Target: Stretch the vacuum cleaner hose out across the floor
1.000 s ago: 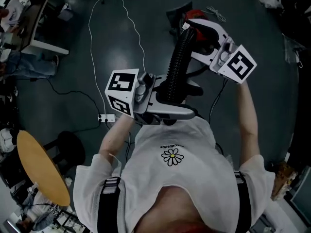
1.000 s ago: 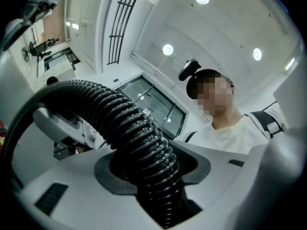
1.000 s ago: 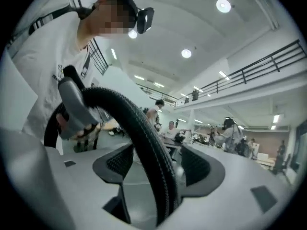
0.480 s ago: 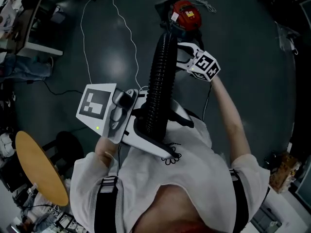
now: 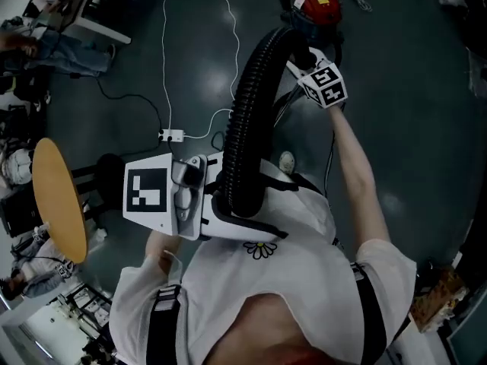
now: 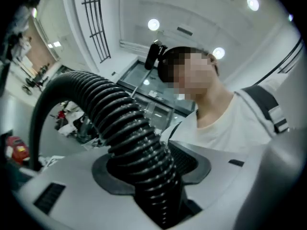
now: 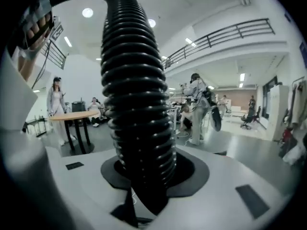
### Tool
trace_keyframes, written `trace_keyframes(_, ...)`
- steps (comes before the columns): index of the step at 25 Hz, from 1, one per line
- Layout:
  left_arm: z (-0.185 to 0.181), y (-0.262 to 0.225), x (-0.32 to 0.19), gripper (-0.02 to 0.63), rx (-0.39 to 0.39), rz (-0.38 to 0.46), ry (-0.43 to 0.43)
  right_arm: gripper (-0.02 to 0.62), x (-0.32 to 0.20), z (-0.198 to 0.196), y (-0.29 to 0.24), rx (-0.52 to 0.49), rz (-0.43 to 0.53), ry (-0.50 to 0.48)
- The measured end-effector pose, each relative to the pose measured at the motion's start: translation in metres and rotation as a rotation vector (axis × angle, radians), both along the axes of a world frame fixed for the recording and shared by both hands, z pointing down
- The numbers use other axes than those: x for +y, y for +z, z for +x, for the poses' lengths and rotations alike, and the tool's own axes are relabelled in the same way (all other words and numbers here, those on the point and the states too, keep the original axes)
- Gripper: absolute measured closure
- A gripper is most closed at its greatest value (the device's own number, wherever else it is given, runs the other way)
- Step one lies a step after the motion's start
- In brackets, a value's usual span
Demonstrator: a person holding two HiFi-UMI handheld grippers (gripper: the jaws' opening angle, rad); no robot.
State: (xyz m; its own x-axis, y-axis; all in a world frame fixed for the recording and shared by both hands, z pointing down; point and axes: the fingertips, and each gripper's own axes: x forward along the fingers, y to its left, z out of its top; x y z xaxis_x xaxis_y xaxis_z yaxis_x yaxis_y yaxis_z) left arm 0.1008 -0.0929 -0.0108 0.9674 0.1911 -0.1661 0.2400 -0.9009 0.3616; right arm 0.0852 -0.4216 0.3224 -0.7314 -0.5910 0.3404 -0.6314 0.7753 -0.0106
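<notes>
**Head view.** The hose [image 5: 247, 105] rises in a black ribbed arch from the left tongs [image 5: 259, 204], at the person's chest, to the right tongs [image 5: 298, 61], held out at arm's length. It is off the floor [image 5: 403, 90] along all of this span. The red vacuum cleaner [image 5: 316, 2] stands on the floor just beyond the right tongs. The joint between hose and cleaner is hidden behind the tongs and the hose itself. The hose covers the pads of both tongs, so the grip cannot be read here. A white cable [image 5: 163, 52] runs across the floor to a power strip [image 5: 171, 135]. A round desk [image 5: 57, 196] is cut off at the left edge.

**Left gripper view.** The left tongs [image 6: 153, 186] are clenched on the hose [image 6: 129, 133], with the ribs seated in both dark pads. The hose curves up and to the left, then drops at the dark left edge near the cleaner [image 6: 17, 147], which is only partly visible. The near end of the hose is cut off at the bottom edge.

**Right gripper view.** The jaws of the right tongs [image 7: 144, 181] have just been closing, and they now grasp the hose [image 7: 136, 104] between the pads. The hose fills the centre and leaves the frame at the top. Distant people and the round desk [image 7: 72, 115] are small and indistinct.
</notes>
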Motion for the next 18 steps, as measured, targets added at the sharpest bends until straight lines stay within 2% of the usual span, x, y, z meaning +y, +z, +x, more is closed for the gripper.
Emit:
trace_keyframes(1,0.004,0.012,0.006,0.403,-0.057,0.002,-0.049,0.434,0.002,0.014,-0.015,-0.007,0.027,0.046)
trace_keyframes(3,0.007,0.03,0.026,0.403,-0.143,-0.01,-0.085,0.437,0.005,0.039,-0.056,-0.025,0.102,0.124)
trace_keyframes(6,0.008,0.044,0.06,0.403,-0.182,-0.109,-0.028,0.445,0.024,0.049,-0.142,0.023,0.312,0.122)
trace_keyframes(8,0.013,0.049,0.078,0.403,-0.145,-0.182,0.025,0.446,0.052,0.045,-0.206,0.035,0.459,0.093)
trace_keyframes(11,0.024,0.04,0.107,0.403,-0.025,-0.256,0.078,0.446,0.123,0.03,-0.284,0.101,0.684,0.038)
trace_keyframes(14,0.03,0.022,0.161,0.403,0.062,-0.203,0.103,0.446,0.207,0.02,-0.332,0.136,0.828,0.01)
trace_keyframes(18,0.033,0.007,0.265,0.403,0.058,-0.051,0.173,0.446,0.307,0.007,-0.365,0.271,0.98,0.0)
